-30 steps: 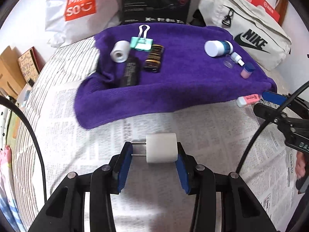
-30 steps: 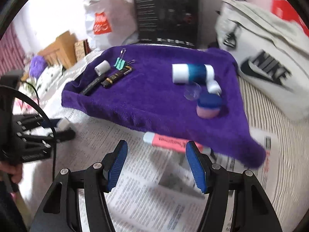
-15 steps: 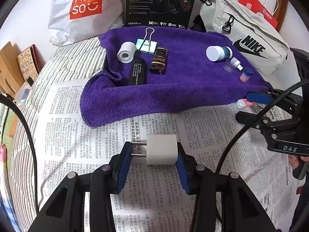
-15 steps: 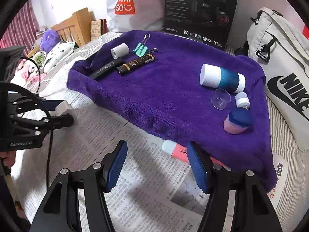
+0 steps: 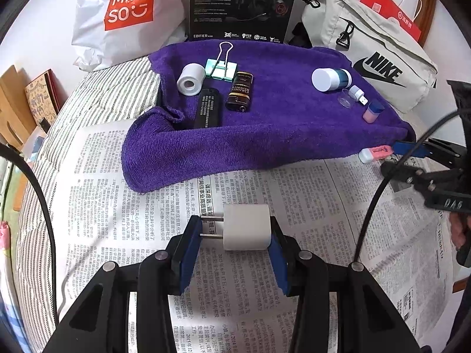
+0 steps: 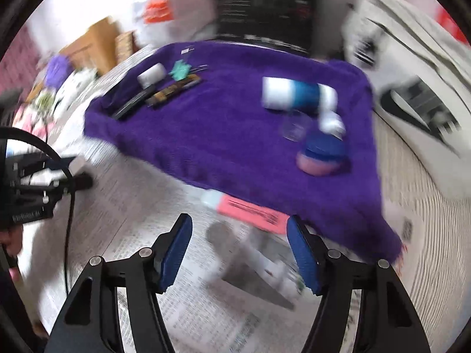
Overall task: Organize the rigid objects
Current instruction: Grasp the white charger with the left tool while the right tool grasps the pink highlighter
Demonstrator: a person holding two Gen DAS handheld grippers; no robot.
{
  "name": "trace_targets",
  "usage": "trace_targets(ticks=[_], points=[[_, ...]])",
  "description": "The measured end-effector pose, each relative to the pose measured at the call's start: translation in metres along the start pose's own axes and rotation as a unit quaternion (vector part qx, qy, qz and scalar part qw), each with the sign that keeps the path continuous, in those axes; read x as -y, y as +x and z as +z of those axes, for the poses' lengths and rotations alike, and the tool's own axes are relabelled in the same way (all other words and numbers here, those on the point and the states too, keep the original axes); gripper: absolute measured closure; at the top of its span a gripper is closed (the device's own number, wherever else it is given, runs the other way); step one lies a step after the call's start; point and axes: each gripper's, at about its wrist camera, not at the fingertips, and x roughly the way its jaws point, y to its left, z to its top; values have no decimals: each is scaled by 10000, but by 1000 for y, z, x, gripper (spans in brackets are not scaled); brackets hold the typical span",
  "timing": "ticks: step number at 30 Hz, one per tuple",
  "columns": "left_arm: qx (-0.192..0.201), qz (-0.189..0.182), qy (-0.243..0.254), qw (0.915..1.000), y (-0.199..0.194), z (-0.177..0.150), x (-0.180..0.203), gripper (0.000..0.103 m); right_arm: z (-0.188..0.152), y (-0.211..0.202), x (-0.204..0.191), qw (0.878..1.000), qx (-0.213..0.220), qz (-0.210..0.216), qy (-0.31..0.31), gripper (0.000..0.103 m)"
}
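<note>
The left wrist view is sharp and shows the left gripper [image 5: 234, 235] clamped on a white charger plug [image 5: 246, 227], its two metal prongs reaching the left pad and its body pressed against the right one, held over the newspaper [image 5: 117, 182] spread on the bed. The same view reads the purple towel [image 5: 265, 129] clearly: near its far left corner lie a white tape roll [image 5: 191, 79], a mint binder clip [image 5: 222, 66], a brown lighter [image 5: 240, 91] and a black bar [image 5: 208, 108]; towards its right edge lie a blue-and-white bottle [image 5: 331, 79], a clear cap [image 5: 346, 102], a small white USB stick [image 5: 357, 93] and a pink pot with a blue lid [image 5: 372, 111]. The right wrist view is smeared by motion blur but alone shows the right gripper [image 6: 240, 250] head-on, jaws standing wide with nothing between them, just short of the pink eraser [image 6: 250, 210], which lies on the newspaper at the towel's near edge. In the left view the eraser [image 5: 375, 153] sits at the towel's near right corner with the right gripper's blue pad just beside it. Compared with a second ago, the left grip on the plug is unchanged, while the right jaws have spread slightly and the right view has swung again after a sharp frame half a second back.
</note>
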Motion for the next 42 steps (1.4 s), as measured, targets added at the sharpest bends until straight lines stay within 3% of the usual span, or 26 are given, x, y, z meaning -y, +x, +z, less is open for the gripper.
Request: trace_targets(ticks=[6, 14, 20, 24, 29, 30, 32, 33, 34, 37, 42], points=[[-5, -5, 47, 10000, 1, 0, 1, 61, -13, -1, 17, 9977, 89, -495, 453, 36], [17, -18, 54, 10000, 0, -1, 2, 61, -6, 15, 13, 9995, 119, -282, 94, 33], [7, -24, 81, 10000, 0, 0, 1, 61, -14, 8, -8, 9982, 70, 532, -276, 33], [12, -12, 88, 10000, 0, -1, 2, 61, -12, 6, -15, 9983, 177, 143, -534, 35], [10, -2, 96, 10000, 0, -1, 3, 61, -3, 16, -24, 9956, 192, 117, -908, 35], [9, -2, 93, 10000, 0, -1, 3, 61, -2, 18, -27, 9945, 214, 77, -1023, 37], [5, -7, 86, 10000, 0, -1, 4, 61, -1, 18, -35, 9920, 311, 136, -1213, 52], [2, -6, 87, 10000, 0, -1, 4, 61, 0, 18, -38, 9913, 320, 263, -1252, 71], [-2, -2, 87, 10000, 0, -1, 4, 61, 0, 18, -38, 9911, 321, 321, -1249, 79], [4, 5, 90, 10000, -1, -1, 4, 61, -4, 15, -37, 9919, 323, 325, -1188, 83], [20, -11, 83, 10000, 0, -1, 4, 61, -19, 5, -17, 9985, 306, 197, -400, 83]])
